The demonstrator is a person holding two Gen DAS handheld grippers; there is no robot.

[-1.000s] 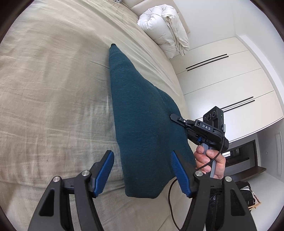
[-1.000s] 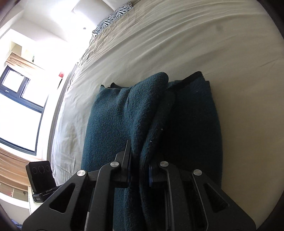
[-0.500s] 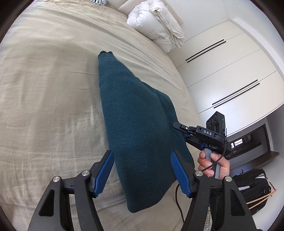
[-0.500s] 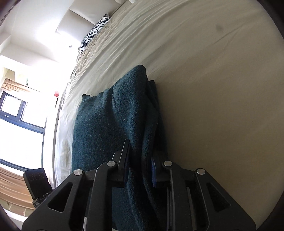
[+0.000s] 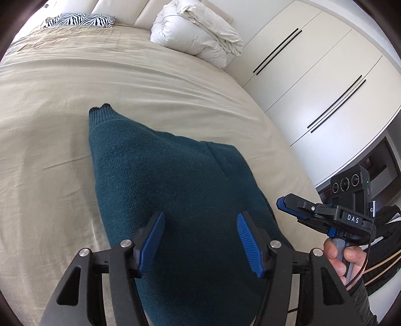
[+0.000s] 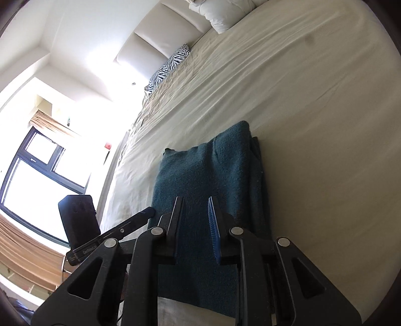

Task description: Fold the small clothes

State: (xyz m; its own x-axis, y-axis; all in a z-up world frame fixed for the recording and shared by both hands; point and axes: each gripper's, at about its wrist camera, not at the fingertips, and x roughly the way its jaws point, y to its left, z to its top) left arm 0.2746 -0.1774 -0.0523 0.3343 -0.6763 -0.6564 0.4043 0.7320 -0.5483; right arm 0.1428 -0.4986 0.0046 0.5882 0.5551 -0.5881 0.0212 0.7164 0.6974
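Observation:
A dark teal knitted garment (image 5: 175,188) lies folded into a long strip on the beige bed sheet (image 5: 62,100), one cuffed end pointing up the bed. My left gripper (image 5: 200,214) hovers over its near part, jaws wide apart and closing, the pads clear of the cloth. My right gripper (image 5: 282,201) hangs just off the garment's right edge in a person's hand. In the right wrist view the right gripper (image 6: 195,198) has its jaws a narrow gap apart with nothing between them, and the garment (image 6: 213,170) lies flat beneath. The left gripper (image 6: 149,212) shows at the garment's left edge.
A bundled white duvet (image 5: 198,32) and a zebra pillow (image 5: 80,20) lie at the head of the bed. White wardrobe doors (image 5: 325,75) stand past the bed's right edge, with a dark bag (image 5: 386,225) on the floor. A window (image 6: 37,180) is on the other side.
The right gripper let go of the raised fold and drew back; the fold now lies flat. The left gripper moved over the garment and its jaws narrowed a little.

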